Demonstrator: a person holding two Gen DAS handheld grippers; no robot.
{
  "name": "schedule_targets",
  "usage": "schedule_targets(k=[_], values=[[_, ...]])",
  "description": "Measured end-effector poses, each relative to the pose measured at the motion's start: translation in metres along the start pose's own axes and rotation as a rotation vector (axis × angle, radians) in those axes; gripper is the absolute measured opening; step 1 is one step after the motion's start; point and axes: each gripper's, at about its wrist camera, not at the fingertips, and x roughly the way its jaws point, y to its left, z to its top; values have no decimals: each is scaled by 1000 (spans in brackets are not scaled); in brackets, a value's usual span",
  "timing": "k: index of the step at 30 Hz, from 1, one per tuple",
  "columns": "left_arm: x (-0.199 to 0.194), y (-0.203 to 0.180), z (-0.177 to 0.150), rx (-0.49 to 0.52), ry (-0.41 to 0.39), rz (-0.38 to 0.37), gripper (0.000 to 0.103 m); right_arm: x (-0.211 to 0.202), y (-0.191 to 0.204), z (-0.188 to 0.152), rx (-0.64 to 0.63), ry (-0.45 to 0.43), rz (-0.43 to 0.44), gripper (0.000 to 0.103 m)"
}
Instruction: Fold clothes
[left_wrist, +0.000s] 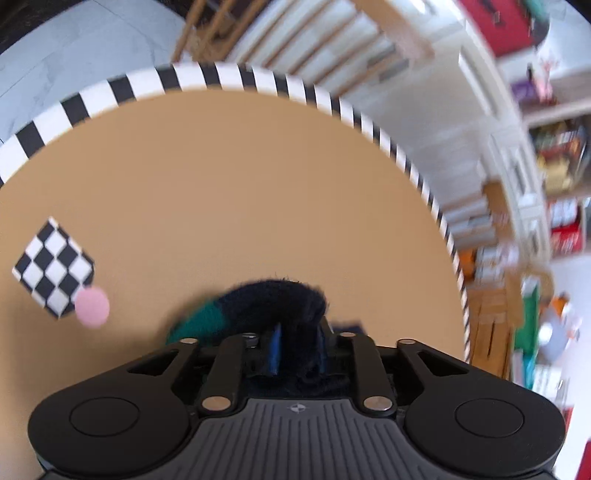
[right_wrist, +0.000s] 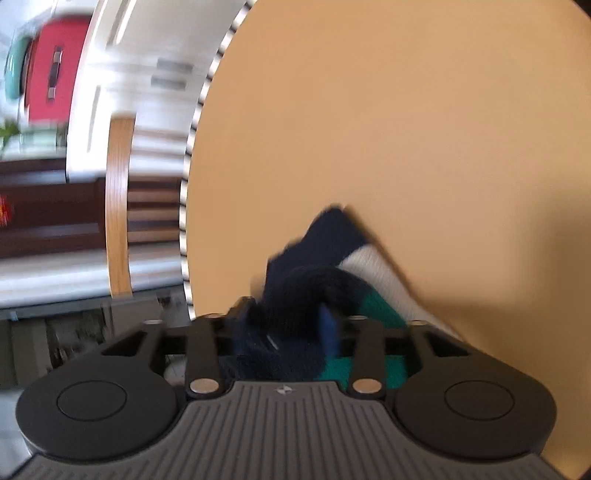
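Two claws, each pinching one knit garment: left claw bunched navy/green cloth, right claw navy/green/white part, over one tan table w/ one checkered card, one pink dot.

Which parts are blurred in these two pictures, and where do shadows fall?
Left wrist view: shelves smeared, gripper body sharp, table evenly lit. Right wrist view: background streaked, knitted garment soft-edged, shadow on table right of it.

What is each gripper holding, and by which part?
Both are shut on the knit garment: the left gripper and the right gripper each pinch a bunched navy fold; which edge cannot be told.
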Motion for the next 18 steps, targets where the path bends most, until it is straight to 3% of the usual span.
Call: schedule_targets(k=[2,3,4,7,9,11,12,14,18], values=[[-13,9,1,0,-75,-38,26,-9,-4,3,-23,-70,25,50],[-24,10,1,56,-121,-28,26,-21,0,2,-106,-118,13,56],[-36,7,-2,133,-167,2,26,-32,4,0,-190,-166,1,56],[-64,-3,-32,424,-252,26,26,-59,23,-26,-568,-264,-38,56],[-72,-11,-62,608,-246,3,26,-61,33,-61,-856,-283,-56,53],[-59,-24,-100,846,-221,74,27,-48,37,-94,-1083,-250,-118,49],[-49,-29,-113,939,-231,145,23,-38,37,-106,-1148,-242,-175,49],[-31,-32,-125,998,-267,241,21,-21,33,-122,-1225,-239,-260,49],[-9,-35,-118,1003,-299,289,21,-9,24,-117,-1131,-260,-275,49]])
